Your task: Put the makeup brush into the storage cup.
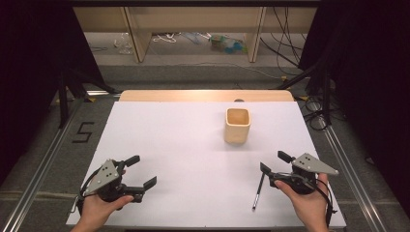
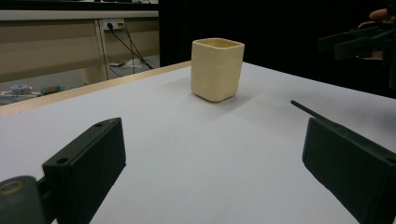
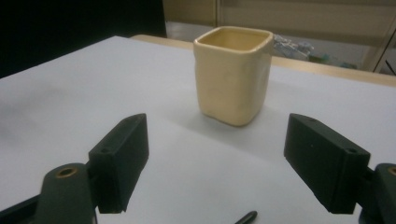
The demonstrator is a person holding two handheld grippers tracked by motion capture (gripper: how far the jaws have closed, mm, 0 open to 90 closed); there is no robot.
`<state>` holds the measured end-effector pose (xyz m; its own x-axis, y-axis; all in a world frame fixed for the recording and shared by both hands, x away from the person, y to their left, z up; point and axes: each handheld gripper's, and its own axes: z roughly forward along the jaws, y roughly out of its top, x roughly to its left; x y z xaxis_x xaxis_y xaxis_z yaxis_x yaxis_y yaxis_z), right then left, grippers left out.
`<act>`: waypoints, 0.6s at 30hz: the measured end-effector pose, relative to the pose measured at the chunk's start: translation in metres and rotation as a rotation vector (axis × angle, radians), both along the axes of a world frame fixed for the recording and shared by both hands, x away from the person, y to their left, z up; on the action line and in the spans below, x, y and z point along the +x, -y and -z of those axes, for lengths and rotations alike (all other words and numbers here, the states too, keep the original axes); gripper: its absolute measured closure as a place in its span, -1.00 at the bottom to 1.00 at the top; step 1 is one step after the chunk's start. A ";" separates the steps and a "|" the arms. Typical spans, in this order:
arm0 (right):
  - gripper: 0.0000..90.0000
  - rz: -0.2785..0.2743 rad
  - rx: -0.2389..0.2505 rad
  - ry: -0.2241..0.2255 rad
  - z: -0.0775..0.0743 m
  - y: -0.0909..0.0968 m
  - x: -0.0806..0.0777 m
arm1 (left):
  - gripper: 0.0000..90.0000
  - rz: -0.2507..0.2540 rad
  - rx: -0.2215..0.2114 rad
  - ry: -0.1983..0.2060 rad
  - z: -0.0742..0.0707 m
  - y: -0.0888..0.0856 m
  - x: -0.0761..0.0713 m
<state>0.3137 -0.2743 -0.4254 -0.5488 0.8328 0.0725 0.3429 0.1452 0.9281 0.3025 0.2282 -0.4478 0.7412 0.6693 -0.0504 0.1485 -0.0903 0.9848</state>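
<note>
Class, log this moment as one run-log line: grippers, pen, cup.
left gripper: open, empty | right gripper: open, empty | pen: flat on table, beside right gripper | cup: upright, untouched

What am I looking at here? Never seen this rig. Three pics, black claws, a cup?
No robot: a person holds a hand-operated two-jaw gripper in each hand. The high view looks down on the table from above the person's side; the left gripper is at the left, the right gripper at the right. The other two pictures come from cameras riding on each gripper, looking out between its own black jaws. Both grippers are open and hold nothing. On the white table stands a cream square cup, upright and empty as far as its inside shows. A thin black pen lies by the right gripper, close to its jaws.
</note>
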 end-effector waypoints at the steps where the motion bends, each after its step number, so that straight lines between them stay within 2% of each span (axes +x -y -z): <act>1: -0.44 0.022 -0.013 0.001 0.000 0.000 0.001 | -0.87 0.001 0.002 0.000 0.000 0.000 0.000; 2: -0.41 0.026 -0.039 -0.034 -0.001 0.001 0.001 | -0.87 0.001 0.001 -0.001 0.000 0.000 0.000; 4: -0.36 0.038 -0.037 -0.081 -0.003 0.000 0.002 | -0.87 0.001 0.002 -0.001 0.000 0.000 0.000; 6: -0.32 0.049 -0.034 -0.079 -0.001 -0.003 0.007 | -0.86 0.003 0.003 -0.002 0.000 0.000 0.000; 7: -0.28 0.061 -0.050 -0.126 -0.003 -0.004 0.007 | -0.86 0.004 0.005 -0.002 0.000 0.000 0.000; 8: -0.25 0.071 -0.053 -0.141 -0.002 -0.005 0.009 | -0.86 0.005 0.005 -0.003 0.000 0.000 0.000; 9: -0.25 0.089 -0.082 -0.223 -0.003 -0.009 0.012 | -0.86 0.005 0.006 -0.004 0.000 0.000 0.000; 10: -0.25 0.089 -0.082 -0.223 -0.003 -0.009 0.012 | -0.86 0.005 0.005 -0.005 0.000 0.000 -0.001; 11: -0.24 0.091 -0.076 -0.247 -0.002 -0.011 0.014 | -0.86 0.006 0.006 -0.005 0.000 0.000 -0.001; 12: -0.23 0.106 -0.108 -0.287 -0.001 -0.012 0.016 | -0.86 0.007 0.006 -0.006 0.000 0.000 -0.001; 14: -0.23 0.113 -0.131 -0.344 -0.001 -0.014 0.020 | -0.85 0.009 0.007 -0.005 0.000 0.001 -0.001; 15: -0.22 0.114 -0.138 -0.396 0.000 -0.016 0.023 | -0.85 0.010 0.008 -0.005 0.000 0.001 -0.001; 16: -0.22 0.114 -0.138 -0.396 0.000 -0.016 0.023 | -0.85 0.010 0.008 -0.005 0.000 0.001 -0.001; 17: -0.22 0.122 -0.156 -0.415 0.001 -0.017 0.025 | -0.85 0.009 0.006 -0.008 0.000 0.001 -0.001; 18: -0.21 0.143 -0.152 -0.490 0.000 -0.021 0.028 | -0.85 0.007 0.000 -0.017 0.000 0.002 -0.002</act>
<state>0.3412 -0.2533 -0.4252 -0.3608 0.9181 0.1642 0.7572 0.1855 0.6263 0.3009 0.2263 -0.4481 0.7449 0.6642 -0.0631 0.1647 -0.0914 0.9821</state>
